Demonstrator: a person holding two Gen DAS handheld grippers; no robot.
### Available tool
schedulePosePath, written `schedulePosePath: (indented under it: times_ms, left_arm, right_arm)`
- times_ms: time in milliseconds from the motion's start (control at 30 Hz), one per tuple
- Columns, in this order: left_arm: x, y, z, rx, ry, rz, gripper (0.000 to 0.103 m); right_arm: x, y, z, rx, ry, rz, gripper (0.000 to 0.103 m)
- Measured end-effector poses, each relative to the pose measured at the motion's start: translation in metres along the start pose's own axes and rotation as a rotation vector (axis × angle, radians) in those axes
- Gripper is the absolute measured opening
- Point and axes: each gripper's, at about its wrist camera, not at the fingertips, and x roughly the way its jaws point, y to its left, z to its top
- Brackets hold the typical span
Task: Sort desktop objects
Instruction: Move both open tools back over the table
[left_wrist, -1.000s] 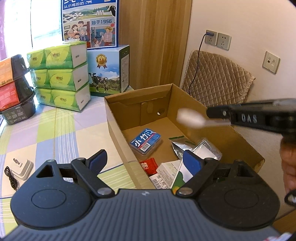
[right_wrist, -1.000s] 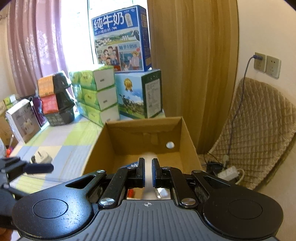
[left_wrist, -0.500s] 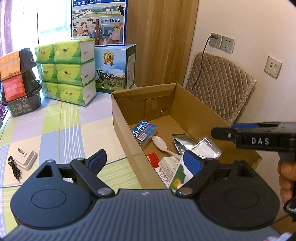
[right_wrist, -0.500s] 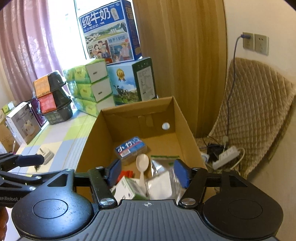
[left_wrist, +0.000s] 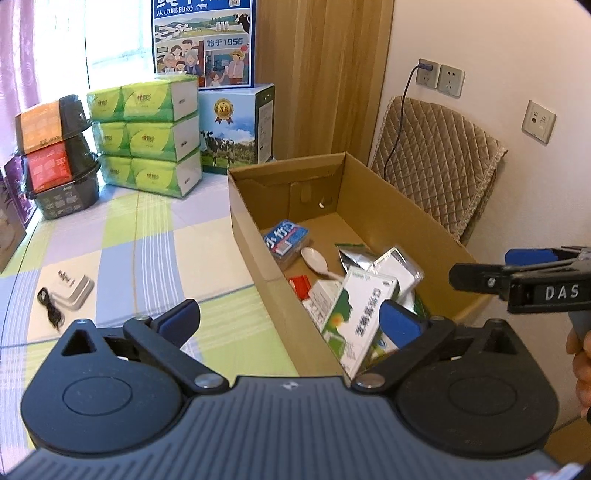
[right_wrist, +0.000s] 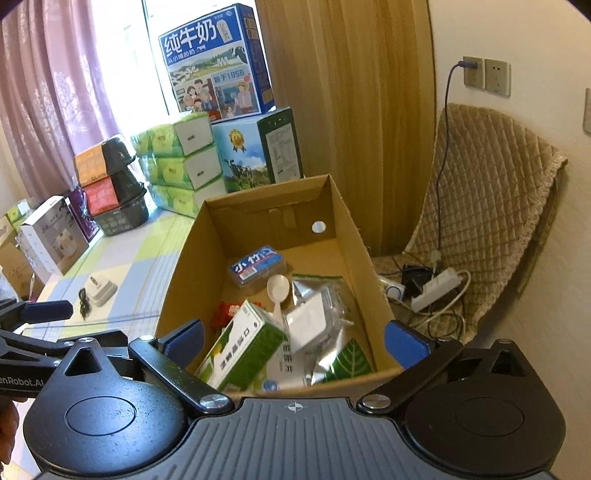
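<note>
An open cardboard box (left_wrist: 255, 236) (right_wrist: 181, 273) stands on the checked tablecloth. Inside lie a white spoon (left_wrist: 314, 258) (right_wrist: 277, 288), a blue pack (left_wrist: 286, 238) (right_wrist: 258, 264), a green-and-white medicine box (left_wrist: 358, 314) (right_wrist: 240, 347), a foil pouch (left_wrist: 354, 256) (right_wrist: 325, 295) and a red packet (left_wrist: 300, 286). My left gripper (left_wrist: 291, 319) is open and empty over the box's near left wall. My right gripper (right_wrist: 295, 339) is open and empty above the box's near end. A white charger (left_wrist: 74, 288) (right_wrist: 101, 290) and a black cable (left_wrist: 50, 310) lie on the cloth to the left.
Green tissue packs (left_wrist: 147, 136), milk cartons (left_wrist: 236, 129) and stacked black bowls (left_wrist: 55, 155) line the back of the table. A quilted chair (left_wrist: 436, 158) stands right of the box, with a power strip (right_wrist: 436, 288) and cords on its seat. A white carton (right_wrist: 51, 236) stands far left.
My right gripper, shut on the white spoon a second ago, has opened; the spoon now lies in the box. Both grippers have drawn back from the box.
</note>
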Motion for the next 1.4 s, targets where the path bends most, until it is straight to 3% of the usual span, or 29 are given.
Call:
schedulePosePath:
  times_ms: [267, 800, 1100, 1400]
  left_arm:
    - [-0.031, -0.004, -0.020, -0.054, 0.008, 0.017, 0.102]
    - [-0.083, -0.001, -0.057, -0.128, 0.002, 0.052, 0.102]
    - [-0.103, 0.028, -0.077, -0.174, 0.012, 0.097, 0.102]
    - [-0.123, 0.086, -0.109, -0.259, 0.016, 0.182, 0.102]
  right_arm:
    - [-0.034, 0.005, -0.020, 0.011, 0.020, -0.014, 0.101]
    - [-0.075, 0.027, -0.060, 0.029, 0.056, 0.046, 0.101]
    - [-0.074, 0.063, -0.070, 0.000, 0.070, 0.112, 0.101]
    - [-0.058, 0.112, -0.073, -0.075, 0.095, 0.205, 0.101]
